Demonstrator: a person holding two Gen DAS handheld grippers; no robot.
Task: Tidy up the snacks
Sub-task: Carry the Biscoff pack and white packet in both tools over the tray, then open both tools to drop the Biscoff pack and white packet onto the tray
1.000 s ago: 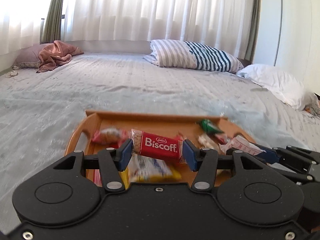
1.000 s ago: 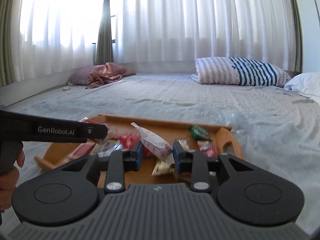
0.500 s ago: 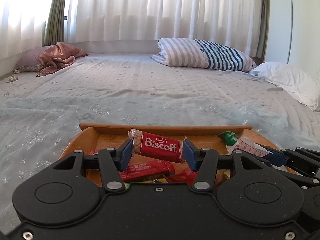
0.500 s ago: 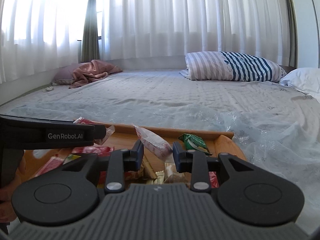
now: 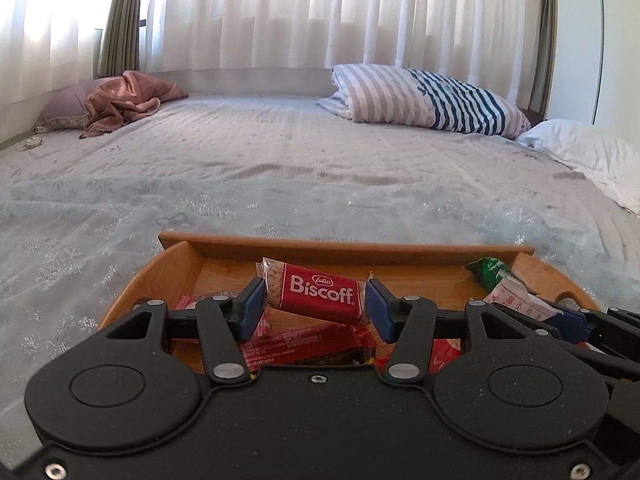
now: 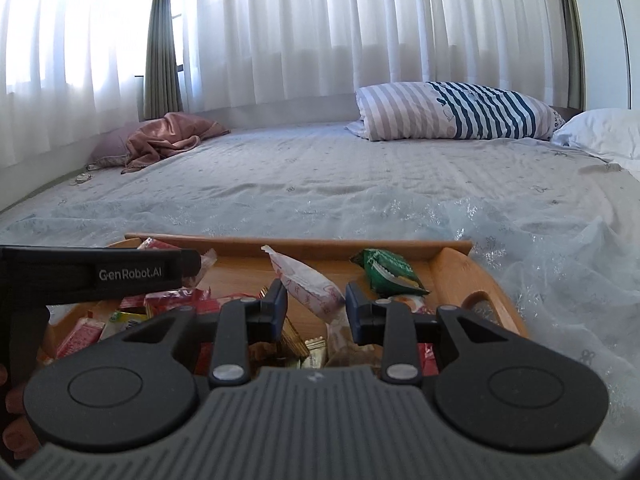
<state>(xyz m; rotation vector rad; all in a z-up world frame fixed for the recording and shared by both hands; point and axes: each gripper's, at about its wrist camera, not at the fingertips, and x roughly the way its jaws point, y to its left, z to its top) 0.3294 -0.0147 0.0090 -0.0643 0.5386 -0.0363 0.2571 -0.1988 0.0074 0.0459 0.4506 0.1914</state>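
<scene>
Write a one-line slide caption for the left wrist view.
Left gripper holds a red Biscoff packet by its ends above the wooden tray of snacks on the bed.

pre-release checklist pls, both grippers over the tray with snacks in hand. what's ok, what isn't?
1. Left gripper shut on the Biscoff packet, gripped at both ends: ok.
2. Right gripper shut on the white-and-pink packet: ok.
3. Both held packets over the wooden tray, inside its rim: ok.
4. Bare tray floor under the Biscoff packet: not ok, red wrappers lie beneath.
5. Bare floor under the white-and-pink packet: cannot tell, the gripper body hides it.
6. Grippers clear of each other: ok, side by side and apart.
</scene>
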